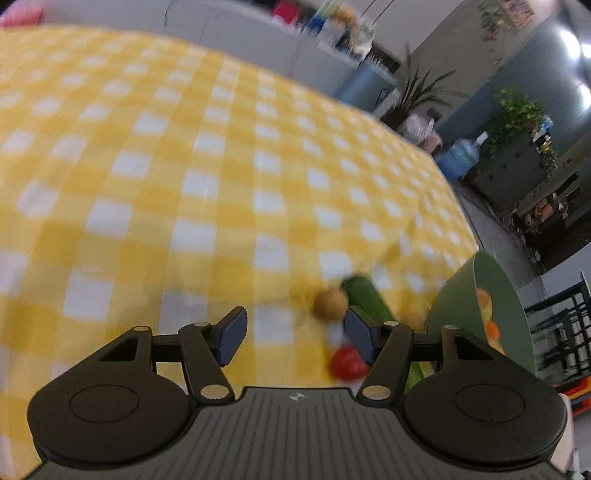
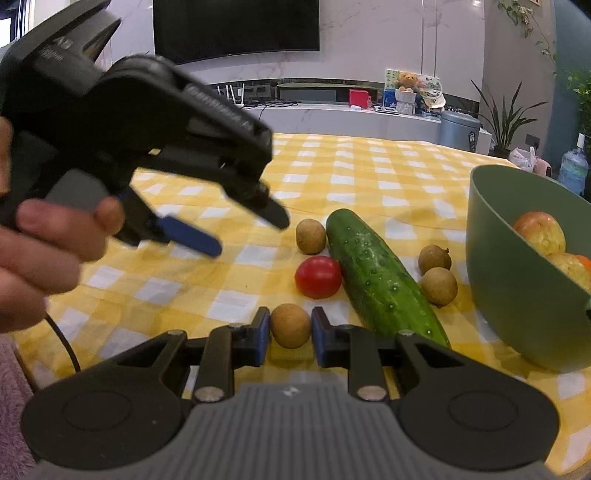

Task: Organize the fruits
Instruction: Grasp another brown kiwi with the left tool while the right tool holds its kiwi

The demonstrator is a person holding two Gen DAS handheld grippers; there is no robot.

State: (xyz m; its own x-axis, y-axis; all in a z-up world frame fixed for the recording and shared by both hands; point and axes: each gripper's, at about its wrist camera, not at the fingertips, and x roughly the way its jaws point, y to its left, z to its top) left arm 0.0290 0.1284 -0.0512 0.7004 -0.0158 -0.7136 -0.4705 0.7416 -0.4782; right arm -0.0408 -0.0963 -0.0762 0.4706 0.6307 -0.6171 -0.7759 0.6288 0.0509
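Longan [image 2: 290, 325] between right gripper [image 2: 289, 338] pads; no legible writing.

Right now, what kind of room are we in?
Probably a living room at home. A big dark TV hangs on the wall above a long white cabinet, houseplants stand nearby, and the fruit sits on a table with a yellow checked cloth.

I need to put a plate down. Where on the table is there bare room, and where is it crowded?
Bare checked cloth runs behind the cucumber to the far edge, and left of the tomato. It is crowded from the tomato to the green bowl, with small brown fruits between.
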